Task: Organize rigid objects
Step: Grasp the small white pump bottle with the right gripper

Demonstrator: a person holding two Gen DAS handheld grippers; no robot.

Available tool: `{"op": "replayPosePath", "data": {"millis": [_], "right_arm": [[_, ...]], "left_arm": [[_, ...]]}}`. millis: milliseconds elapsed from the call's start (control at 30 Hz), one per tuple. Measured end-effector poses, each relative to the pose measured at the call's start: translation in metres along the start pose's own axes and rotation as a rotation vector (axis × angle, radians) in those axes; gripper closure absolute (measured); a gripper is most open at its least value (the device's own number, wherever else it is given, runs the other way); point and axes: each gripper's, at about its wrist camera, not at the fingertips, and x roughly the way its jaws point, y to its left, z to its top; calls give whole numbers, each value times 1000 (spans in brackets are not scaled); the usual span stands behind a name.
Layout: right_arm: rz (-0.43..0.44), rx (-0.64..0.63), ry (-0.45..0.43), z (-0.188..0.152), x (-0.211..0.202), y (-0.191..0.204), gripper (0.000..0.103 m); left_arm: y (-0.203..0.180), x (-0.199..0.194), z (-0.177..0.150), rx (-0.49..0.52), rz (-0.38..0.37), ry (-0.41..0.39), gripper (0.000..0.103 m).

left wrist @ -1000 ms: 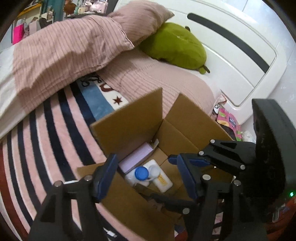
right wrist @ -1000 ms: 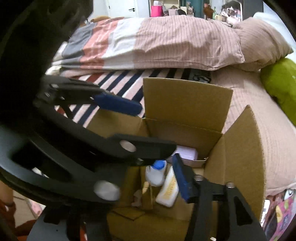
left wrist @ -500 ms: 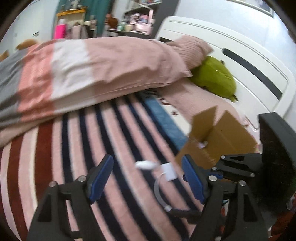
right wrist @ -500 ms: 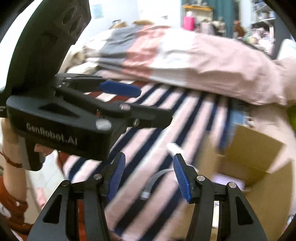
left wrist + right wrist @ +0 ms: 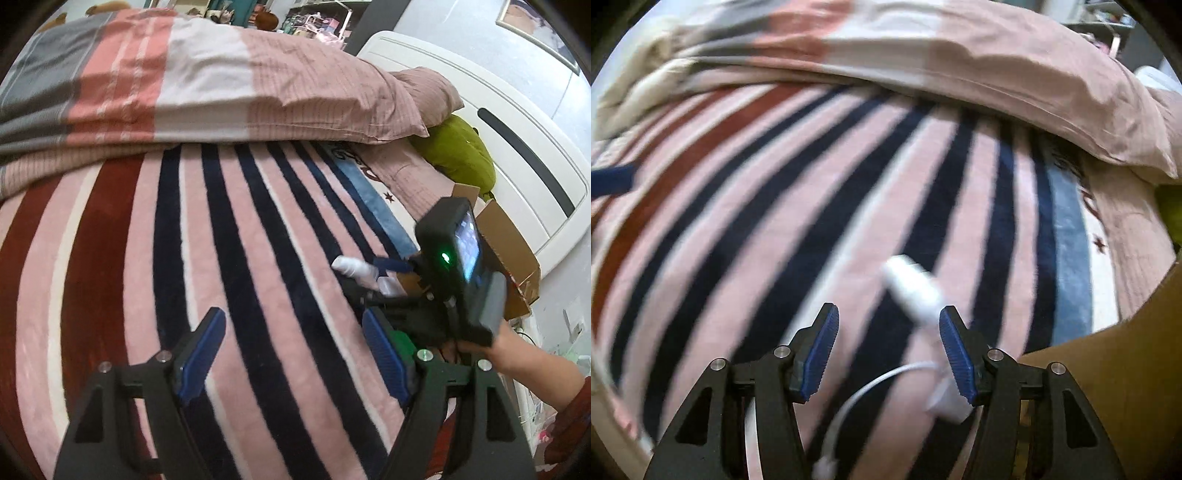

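Observation:
A white stick-shaped device [image 5: 911, 291] with a thin white cable [image 5: 864, 387] and a small white plug [image 5: 947, 404] lies on the striped blanket [image 5: 820, 206]. My right gripper [image 5: 886, 314] hangs just above it. Its jaws are opening; the device's near end lies by the right pad and neither pad presses on it. In the left wrist view the same device [image 5: 351, 268] shows at the tips of the right gripper [image 5: 382, 277], which a hand [image 5: 517, 350] holds. My left gripper [image 5: 293, 321] is open over bare blanket [image 5: 258, 221], with nothing between its fingers.
An open cardboard box [image 5: 498, 236] stands at the right, beside the bed's white headboard [image 5: 517, 147]; its wall [image 5: 1108, 387] is close on my right gripper's right. A folded duvet [image 5: 221, 81], a pillow and a green plush toy [image 5: 458, 155] lie behind.
Both views have swung away from the box's inside to the striped blanket. The white device and its cable have come into view under the right gripper. The left jaws stand wider.

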Motion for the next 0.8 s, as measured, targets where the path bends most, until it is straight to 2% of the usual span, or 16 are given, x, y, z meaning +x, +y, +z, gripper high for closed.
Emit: {"op": "replayPosePath", "data": {"millis": [67, 133, 233, 367, 433, 467, 500, 533, 633, 700, 733, 767, 800], "right_arm": [[-22, 8, 20, 2, 10, -7, 48], [27, 37, 35, 1, 19, -15, 51], [62, 34, 15, -1, 17, -14, 78], [71, -11, 2, 0, 10, -3, 81], [155, 11, 20, 1, 8, 0, 81], [234, 19, 53, 0, 8, 3, 81], [272, 12, 82, -1, 10, 7, 81], [261, 4, 77, -1, 9, 10, 80], [215, -11, 39, 3, 10, 15, 55], [239, 7, 21, 6, 14, 15, 54], [245, 2, 15, 7, 16, 17, 60], [240, -13, 5, 8, 16, 18, 81], [225, -31, 1, 8, 16, 20, 83]], "left_arm": [[4, 2, -1, -12, -8, 6, 29], [7, 1, -2, -15, -10, 6, 29], [9, 1, -1, -18, -18, 6, 29], [8, 1, 0, -22, -25, 4, 29], [8, 0, 0, -20, -26, 4, 29], [8, 0, -1, -19, -26, 4, 29], [8, 0, -1, -21, -25, 5, 29], [8, -1, -1, -23, -23, 6, 29], [9, -2, -2, -27, -17, 9, 29], [9, -3, -3, -24, -11, 12, 29], [9, -4, -3, -23, -9, 12, 29], [9, -5, -3, -24, -8, 10, 29], [10, -6, -3, -26, -10, 8, 29]]}}
